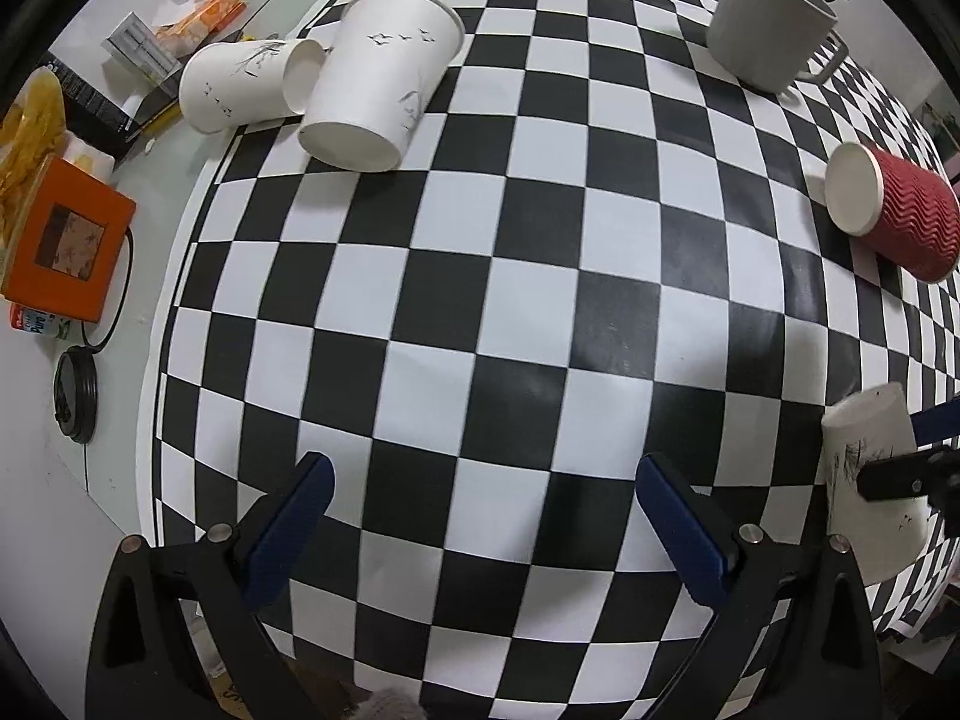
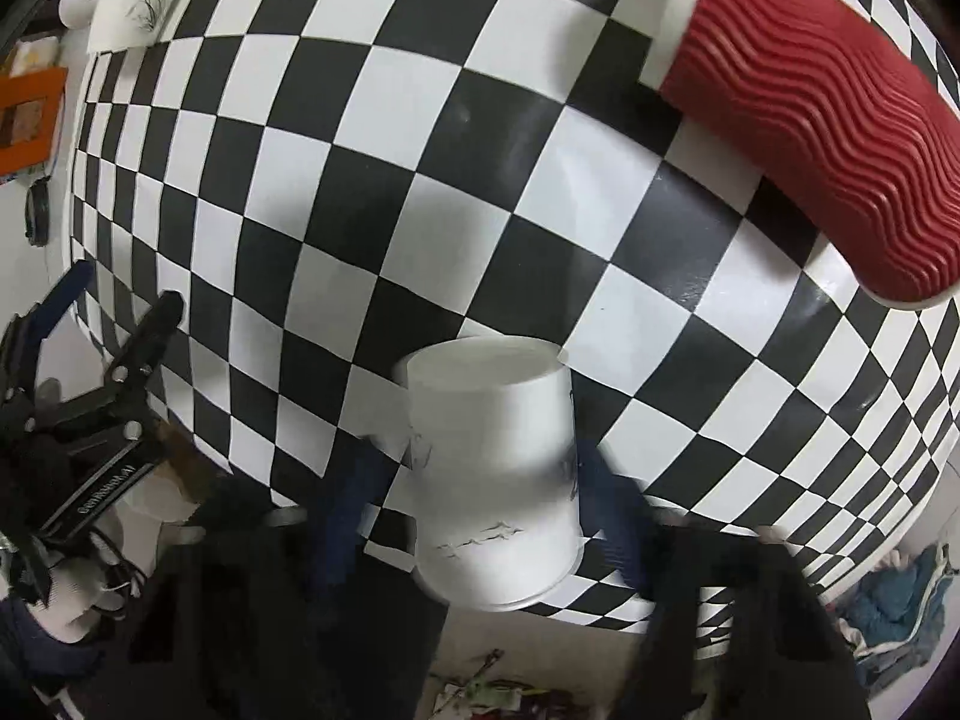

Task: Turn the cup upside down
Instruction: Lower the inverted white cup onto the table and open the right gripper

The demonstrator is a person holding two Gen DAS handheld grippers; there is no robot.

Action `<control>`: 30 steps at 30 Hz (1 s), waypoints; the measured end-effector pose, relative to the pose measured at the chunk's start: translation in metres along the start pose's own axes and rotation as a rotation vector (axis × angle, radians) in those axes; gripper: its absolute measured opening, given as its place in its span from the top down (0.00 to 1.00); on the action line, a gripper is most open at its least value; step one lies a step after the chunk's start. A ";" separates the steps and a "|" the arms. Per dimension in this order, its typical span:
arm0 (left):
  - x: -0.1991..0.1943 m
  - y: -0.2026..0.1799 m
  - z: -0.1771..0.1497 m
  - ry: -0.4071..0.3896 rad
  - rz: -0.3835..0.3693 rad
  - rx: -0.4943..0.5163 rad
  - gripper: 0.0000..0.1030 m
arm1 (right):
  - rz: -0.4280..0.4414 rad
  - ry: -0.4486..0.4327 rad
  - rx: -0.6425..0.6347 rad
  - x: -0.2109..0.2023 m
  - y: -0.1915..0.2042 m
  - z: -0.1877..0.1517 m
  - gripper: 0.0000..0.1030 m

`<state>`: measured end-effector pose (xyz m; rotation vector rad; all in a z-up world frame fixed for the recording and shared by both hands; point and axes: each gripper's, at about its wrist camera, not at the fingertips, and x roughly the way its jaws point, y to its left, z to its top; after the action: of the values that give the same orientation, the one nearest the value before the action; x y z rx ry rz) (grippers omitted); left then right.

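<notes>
A white paper cup (image 2: 495,468) with faint printed marks stands upside down near the front edge of the checkered mat, its base up and its rim down. My right gripper (image 2: 474,492) has its blue fingers on both sides of the cup, blurred, seemingly a little apart from it. The same cup (image 1: 870,480) shows at the right edge of the left wrist view with a black finger across it. My left gripper (image 1: 480,516) is open and empty above the mat's front part.
Two white paper cups (image 1: 378,78) (image 1: 246,87) lie on their sides at the far left. A red ribbed cup (image 1: 894,210) (image 2: 810,114) lies on its side at the right. A grey mug (image 1: 768,24) stands far right. Orange box (image 1: 66,240) and clutter sit left of the checkered mat (image 1: 480,312).
</notes>
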<state>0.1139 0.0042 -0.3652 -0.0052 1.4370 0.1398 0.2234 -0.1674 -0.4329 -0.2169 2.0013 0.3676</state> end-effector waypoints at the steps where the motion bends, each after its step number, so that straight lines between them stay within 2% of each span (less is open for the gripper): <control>1: -0.001 0.004 0.007 -0.001 -0.002 -0.003 0.00 | 0.030 -0.050 0.021 -0.003 0.002 -0.008 0.43; 2: -0.002 0.007 0.009 -0.003 -0.003 -0.005 0.00 | 0.030 -0.050 0.021 -0.003 0.002 -0.008 0.43; 4: -0.003 0.014 0.015 -0.004 -0.009 -0.013 0.00 | 0.056 -0.142 0.054 -0.018 0.004 -0.014 0.43; 6: -0.001 0.023 0.023 0.001 -0.015 -0.026 0.00 | 0.107 -0.267 0.091 -0.032 0.004 -0.029 0.43; 7: 0.001 0.025 0.026 0.005 -0.016 -0.030 0.00 | 0.120 -0.419 0.131 -0.045 0.008 -0.034 0.43; 8: 0.004 0.028 0.030 0.010 -0.018 -0.034 0.00 | 0.120 -0.419 0.131 -0.045 0.008 -0.034 0.43; 11: 0.010 0.036 0.037 0.017 -0.010 -0.032 0.00 | 0.155 -0.617 0.208 -0.056 0.008 -0.040 0.43; 14: 0.016 0.037 0.042 0.017 -0.005 -0.019 0.00 | 0.127 -0.784 0.268 -0.059 0.010 -0.044 0.43; 18: 0.016 0.034 0.043 0.014 -0.006 0.004 0.00 | 0.052 -0.929 0.273 -0.060 0.015 -0.050 0.43; 21: 0.013 0.031 0.039 0.009 -0.007 0.026 0.00 | -0.006 -0.999 0.241 -0.059 0.022 -0.057 0.43; 23: 0.010 0.019 0.035 0.006 -0.008 0.038 0.00 | -0.040 -1.015 0.219 -0.057 0.030 -0.062 0.43; 27: 0.003 0.015 0.024 -0.002 -0.011 0.057 0.00 | -0.092 -1.003 0.195 -0.048 0.046 -0.075 0.43; 28: -0.002 0.015 0.008 -0.006 -0.011 0.060 0.00 | -0.100 -0.997 0.193 -0.046 0.048 -0.077 0.43; 30: -0.008 0.014 0.001 -0.012 -0.015 0.068 0.00 | -0.106 -0.978 0.202 -0.041 0.050 -0.082 0.43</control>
<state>0.1125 0.0170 -0.3562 0.0404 1.4286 0.0783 0.1564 -0.1495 -0.3545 0.0012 1.0439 0.1457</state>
